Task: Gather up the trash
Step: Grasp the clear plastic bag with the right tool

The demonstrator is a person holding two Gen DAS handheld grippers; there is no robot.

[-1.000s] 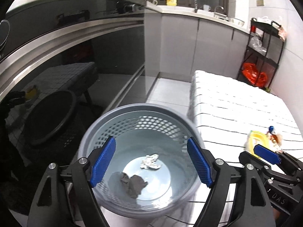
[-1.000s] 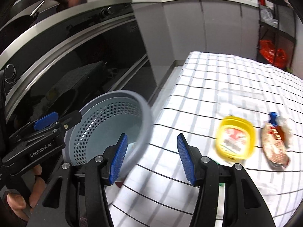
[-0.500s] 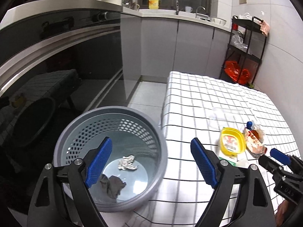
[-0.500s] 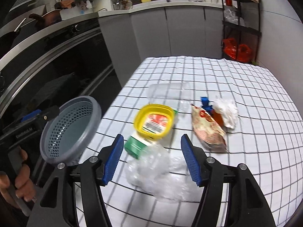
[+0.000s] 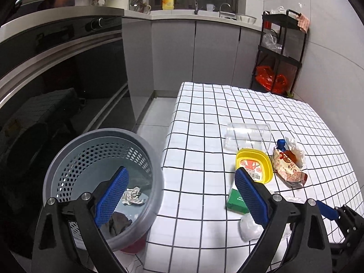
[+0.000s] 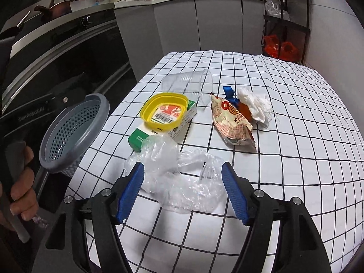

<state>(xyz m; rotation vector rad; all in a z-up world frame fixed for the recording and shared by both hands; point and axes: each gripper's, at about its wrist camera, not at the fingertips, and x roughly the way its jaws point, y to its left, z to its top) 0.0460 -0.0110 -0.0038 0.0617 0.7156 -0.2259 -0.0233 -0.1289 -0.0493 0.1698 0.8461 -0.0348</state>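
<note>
Hovering over the crumpled clear plastic film [image 6: 179, 177], the right gripper [image 6: 182, 188] had its blue-padded jaws apart and just been widening, the film lying between them on the white, black-gridded tablecloth [image 6: 295, 118], untouched by either pad. Just beyond the film lay a green-and-white carton [image 6: 145, 136] with a yellow plastic lid [image 6: 165, 111] on top of it, a clear plastic cup [image 6: 188, 82] on its side behind them, and an orange printed snack wrapper [image 6: 232, 122] beside a white crumpled tissue [image 6: 254, 104]. The left gripper [image 5: 179, 195] also stood wide apart, just opened further, holding nothing, one pad over the grey perforated plastic basket [image 5: 102, 182], which held a paper scrap [image 5: 133, 195] and a dark wad [image 5: 119, 225].
</note>
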